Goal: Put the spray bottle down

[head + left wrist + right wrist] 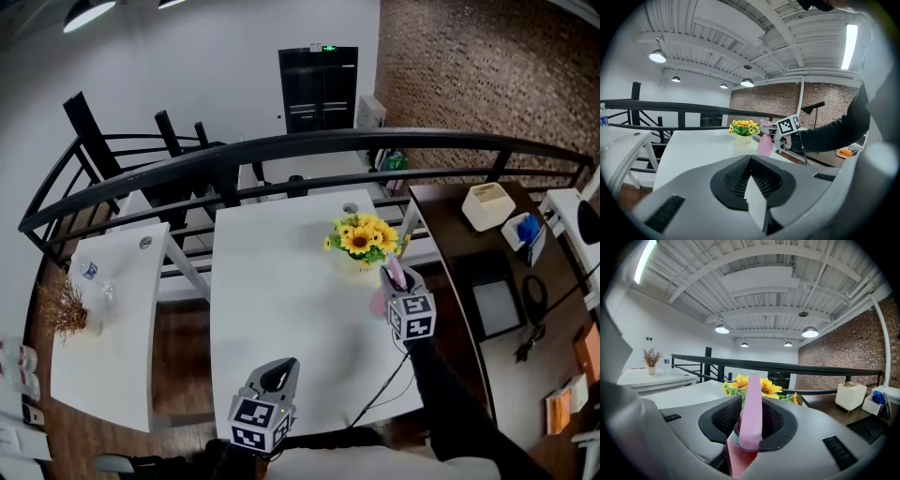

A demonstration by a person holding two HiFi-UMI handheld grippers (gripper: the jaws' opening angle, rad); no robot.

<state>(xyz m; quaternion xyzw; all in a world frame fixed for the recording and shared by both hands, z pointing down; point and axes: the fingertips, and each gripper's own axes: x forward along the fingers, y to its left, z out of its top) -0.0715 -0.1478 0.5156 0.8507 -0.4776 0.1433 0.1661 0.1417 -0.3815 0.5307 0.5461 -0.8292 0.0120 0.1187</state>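
The pink spray bottle [379,302] is upright at the right side of the white table [281,300], just in front of the pot of sunflowers [361,240]. My right gripper [394,277] is shut on its upper part. In the right gripper view the bottle's pink head [751,413] stands up between the jaws with the sunflowers [766,387] behind it. From the left gripper view the bottle [765,144] hangs low by the tabletop; whether it touches is unclear. My left gripper [279,367] is near the table's front edge, shut, with nothing in it.
A second white table [112,328] at the left carries a dried plant [67,309] and a small water bottle [91,270]. A black railing [281,148] runs behind both tables. A dark counter [469,272] at the right holds a white box [487,206]. A cable [375,398] crosses the table's front right.
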